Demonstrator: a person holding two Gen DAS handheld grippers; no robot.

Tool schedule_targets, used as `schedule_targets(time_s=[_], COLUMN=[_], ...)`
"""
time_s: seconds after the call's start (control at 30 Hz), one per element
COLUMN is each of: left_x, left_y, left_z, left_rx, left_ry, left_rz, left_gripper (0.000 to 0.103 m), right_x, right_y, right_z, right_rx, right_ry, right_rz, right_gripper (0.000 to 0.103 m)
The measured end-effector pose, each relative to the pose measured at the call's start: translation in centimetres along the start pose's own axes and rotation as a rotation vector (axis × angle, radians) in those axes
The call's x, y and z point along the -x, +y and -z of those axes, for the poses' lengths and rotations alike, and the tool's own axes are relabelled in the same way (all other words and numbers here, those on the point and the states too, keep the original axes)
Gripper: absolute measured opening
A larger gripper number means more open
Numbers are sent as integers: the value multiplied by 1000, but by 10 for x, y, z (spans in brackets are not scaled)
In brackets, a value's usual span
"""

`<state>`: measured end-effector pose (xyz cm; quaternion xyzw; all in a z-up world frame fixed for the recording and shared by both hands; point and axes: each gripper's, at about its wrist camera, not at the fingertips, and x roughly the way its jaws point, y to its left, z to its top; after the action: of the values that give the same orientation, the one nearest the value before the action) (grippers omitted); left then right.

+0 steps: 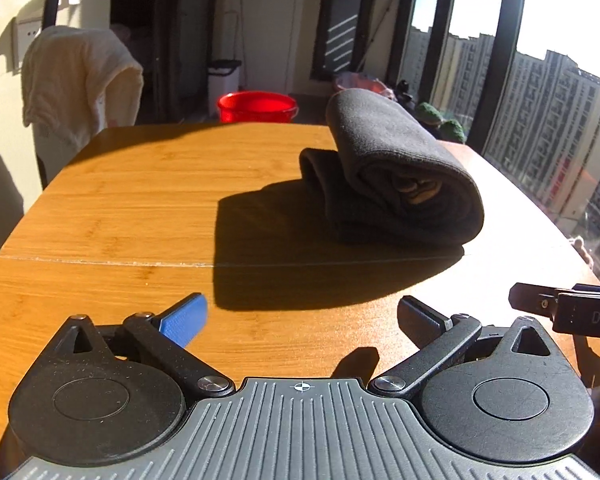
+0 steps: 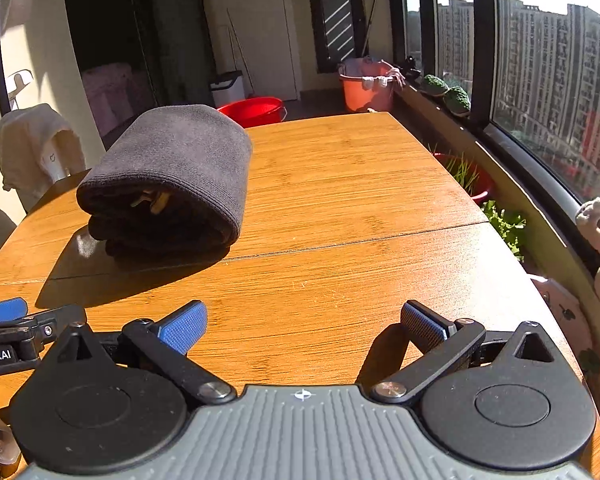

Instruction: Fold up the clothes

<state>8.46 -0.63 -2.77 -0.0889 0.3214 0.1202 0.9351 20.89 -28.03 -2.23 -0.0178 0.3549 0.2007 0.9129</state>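
Sunlit wooden bamboo-grain table [image 1: 120, 208] fills both views, a red plastic basin [image 1: 256, 107] beyond its far edge. Folded dark grey fleece garment [image 1: 396, 176] lies right of centre in the left view, upper left in the right. Left gripper [image 1: 304, 320] and right gripper [image 2: 304, 324] hover spread wide, grasping nothing.

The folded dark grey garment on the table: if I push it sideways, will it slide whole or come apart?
The thick dark grey folded fleece garment probably slides on the smooth wooden table. Its loose rounded top fold may unroll. Likely floppy if lifted by one edge.
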Motion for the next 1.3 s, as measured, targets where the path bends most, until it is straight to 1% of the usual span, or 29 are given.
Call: schedule_targets(time_s=[0.07, 0.13, 0.2, 0.47, 1.3], left_x=[5, 7, 9, 10, 8], left_y=[-7, -11, -15, -12, -14], left_z=[6, 9, 12, 11, 10], left_rx=[-31, -48, -62, -55, -55], left_ry=[23, 33, 42, 38, 34], left_rz=[-42, -69, -93, -94, -97], left_gripper=[103, 103, 103, 103, 103], right_x=[1, 1, 2, 3, 3], right_y=[6, 13, 16, 13, 13], right_z=[3, 6, 10, 16, 16], right_rx=[34, 72, 86, 86, 86], right_ry=[11, 24, 27, 17, 13], right_rz=[11, 37, 44, 42, 40], right_gripper=[103, 103, 103, 103, 103])
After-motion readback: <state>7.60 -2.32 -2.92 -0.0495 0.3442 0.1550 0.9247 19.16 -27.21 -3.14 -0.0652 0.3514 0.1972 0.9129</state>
